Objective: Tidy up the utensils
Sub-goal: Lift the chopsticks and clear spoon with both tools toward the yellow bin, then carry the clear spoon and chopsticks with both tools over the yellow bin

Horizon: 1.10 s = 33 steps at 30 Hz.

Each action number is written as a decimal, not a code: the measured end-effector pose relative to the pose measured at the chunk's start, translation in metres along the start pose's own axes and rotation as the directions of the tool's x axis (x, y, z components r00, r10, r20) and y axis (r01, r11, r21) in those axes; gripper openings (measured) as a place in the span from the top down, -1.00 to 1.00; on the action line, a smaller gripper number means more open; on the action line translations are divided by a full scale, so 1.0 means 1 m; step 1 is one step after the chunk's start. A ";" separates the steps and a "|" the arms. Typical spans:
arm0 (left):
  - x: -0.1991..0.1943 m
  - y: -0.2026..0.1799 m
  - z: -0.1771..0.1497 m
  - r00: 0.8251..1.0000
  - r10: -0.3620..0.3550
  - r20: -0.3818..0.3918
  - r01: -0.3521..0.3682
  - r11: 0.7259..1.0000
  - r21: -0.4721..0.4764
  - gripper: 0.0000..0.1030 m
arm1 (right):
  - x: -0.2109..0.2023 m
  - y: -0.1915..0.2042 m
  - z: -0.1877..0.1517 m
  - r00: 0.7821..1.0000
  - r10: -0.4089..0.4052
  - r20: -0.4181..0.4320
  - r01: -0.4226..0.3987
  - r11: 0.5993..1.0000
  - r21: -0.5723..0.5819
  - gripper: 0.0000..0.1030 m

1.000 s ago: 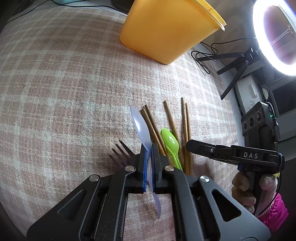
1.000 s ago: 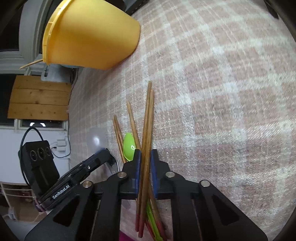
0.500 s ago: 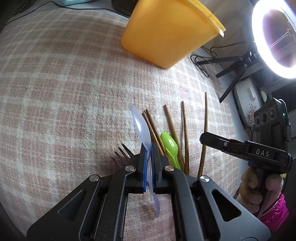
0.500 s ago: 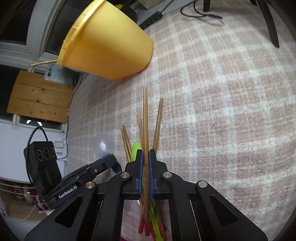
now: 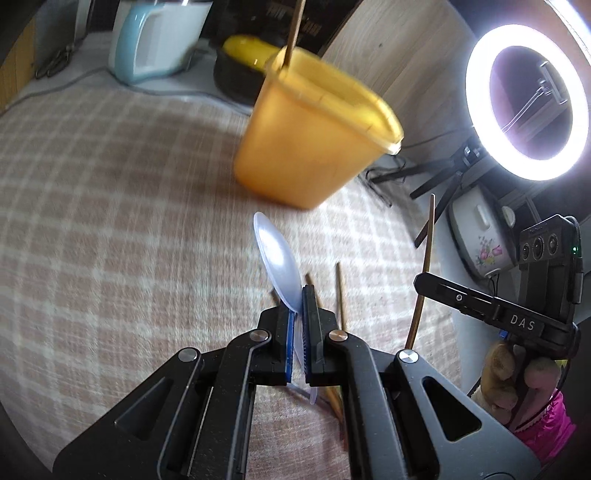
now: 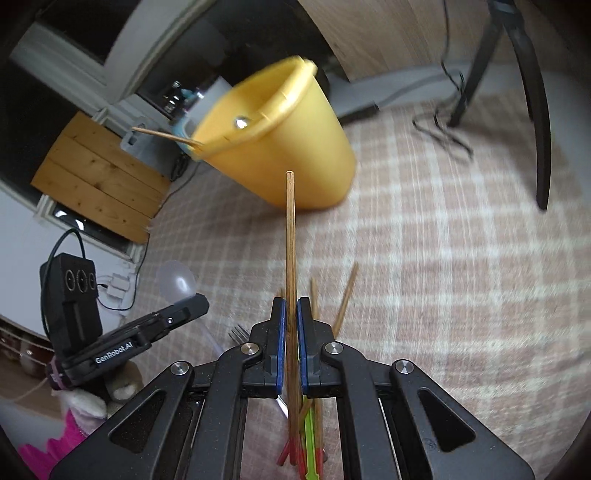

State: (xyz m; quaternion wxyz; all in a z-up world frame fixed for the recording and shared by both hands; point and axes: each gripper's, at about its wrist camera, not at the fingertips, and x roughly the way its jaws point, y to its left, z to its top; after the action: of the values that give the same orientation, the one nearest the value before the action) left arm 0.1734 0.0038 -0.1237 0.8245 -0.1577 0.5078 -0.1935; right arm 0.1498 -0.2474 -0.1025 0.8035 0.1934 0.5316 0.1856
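My left gripper (image 5: 298, 295) is shut on a clear plastic spoon (image 5: 277, 264), held above the checked tablecloth. My right gripper (image 6: 291, 306) is shut on a wooden chopstick (image 6: 290, 236) that points toward the yellow bucket (image 6: 280, 144). The bucket (image 5: 314, 133) stands ahead in the left wrist view with one chopstick (image 5: 295, 29) sticking out of it. In the left wrist view the right gripper (image 5: 421, 282) holds its chopstick (image 5: 424, 266) to my right. More chopsticks (image 6: 343, 295), a fork (image 6: 238, 332) and a green spoon's handle (image 6: 308, 435) lie on the cloth below.
A ring light (image 5: 528, 103) on a tripod stands at the right. A pale blue kettle (image 5: 155, 40) and a dark pot (image 5: 240, 70) sit behind the bucket. Tripod legs (image 6: 532, 110) and cables (image 6: 443, 129) lie beyond the table's far edge.
Both grippers have lifted off the cloth and tilted up toward the bucket, the left with the clear spoon, the right with one chopstick. The other utensils stayed on the cloth.
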 end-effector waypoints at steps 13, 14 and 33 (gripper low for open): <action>-0.036 -0.027 0.046 0.988 -0.003 0.157 -0.009 0.997 0.075 0.98 | -0.033 0.036 0.043 0.989 0.018 0.148 -0.004 0.995 -0.100 0.91; -0.037 -0.029 0.051 0.986 0.001 0.169 -0.015 0.997 0.080 0.98 | -0.034 0.038 0.046 0.988 0.015 0.156 0.002 0.994 -0.107 0.91; -0.038 -0.042 0.138 0.946 0.047 0.322 -0.078 0.993 0.085 0.98 | -0.043 0.062 0.128 0.949 -0.013 0.315 0.074 0.981 -0.180 0.91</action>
State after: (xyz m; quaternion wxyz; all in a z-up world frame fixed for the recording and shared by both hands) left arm 0.2747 -0.0054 -0.0151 0.9082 -0.1304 0.3624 -0.1635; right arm 0.2464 -0.2303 0.0087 0.8961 0.1313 0.3817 0.1845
